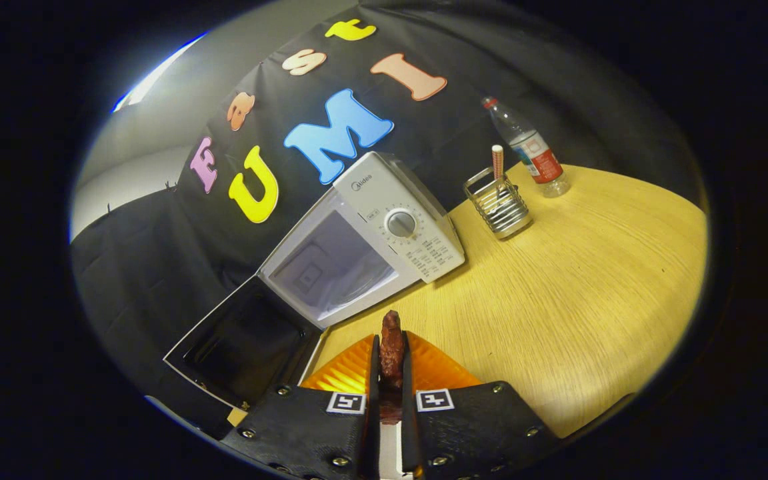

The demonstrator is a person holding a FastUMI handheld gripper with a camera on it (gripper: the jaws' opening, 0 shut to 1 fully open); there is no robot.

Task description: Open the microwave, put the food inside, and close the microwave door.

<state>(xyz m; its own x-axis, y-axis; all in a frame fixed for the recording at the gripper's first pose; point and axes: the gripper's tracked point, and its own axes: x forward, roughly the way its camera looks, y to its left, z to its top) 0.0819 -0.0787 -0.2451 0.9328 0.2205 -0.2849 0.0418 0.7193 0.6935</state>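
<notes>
fingers (pixel 391 363) nearly closed, clamping brown food piece (pixel 391 347). microwave (pixel 384 227) just ahead near surface (pixel 577 280) edge, door (pixel 244 343) swung open.

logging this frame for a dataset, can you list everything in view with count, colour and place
microwave: one, white, on the table beyond the fingers, cavity showing
microwave door: one, dark with a white edge, swung open beside the cavity
food: one piece, reddish brown, between the fingers
table: one, light wood grain, under everything
wire holder: one, silver metal, on the table past the microwave's dial side
striped stick: one, red and white, standing in the wire holder
bottle: one, clear with a red label and red cap, just beyond the wire holder
gripper: one, both fingers pressed on the food, aimed toward the open microwave
</notes>
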